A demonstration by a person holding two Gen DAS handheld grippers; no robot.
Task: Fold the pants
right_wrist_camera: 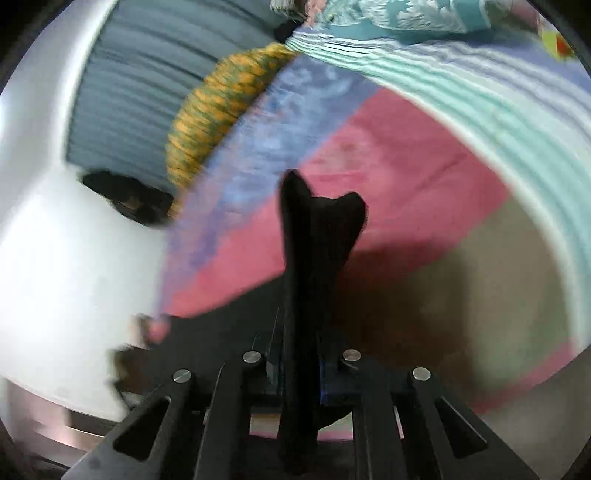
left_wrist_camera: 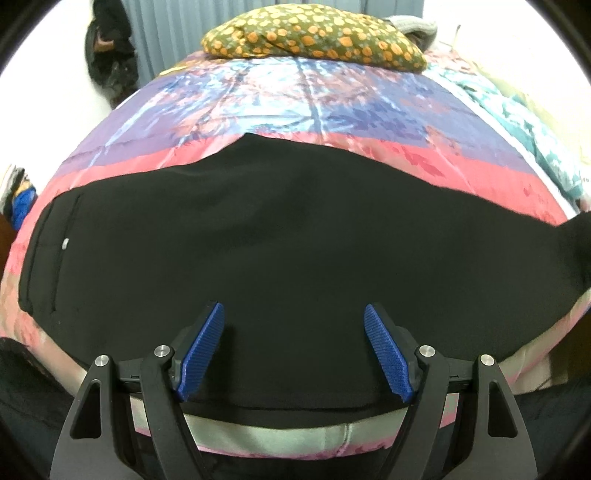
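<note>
Black pants [left_wrist_camera: 258, 229] lie spread flat across a bed with a colourful pink, purple and blue cover [left_wrist_camera: 295, 99]. A pocket with a small silver button [left_wrist_camera: 65, 243] is at the left end. My left gripper [left_wrist_camera: 293, 317] is open, its blue pads [left_wrist_camera: 203, 350] hovering over the near edge of the pants, holding nothing. My right gripper [right_wrist_camera: 303, 369] is shut on a bunch of the black pants fabric [right_wrist_camera: 317, 229], which sticks up between its fingers above the bed. The right wrist view is blurred.
A green pillow with orange dots [left_wrist_camera: 314, 33] lies at the head of the bed. A teal patterned blanket [left_wrist_camera: 524, 122] runs along the right side. A dark bag [left_wrist_camera: 109, 48] hangs by the grey curtain at the back left. The bed's near edge [left_wrist_camera: 295, 435] is below my left gripper.
</note>
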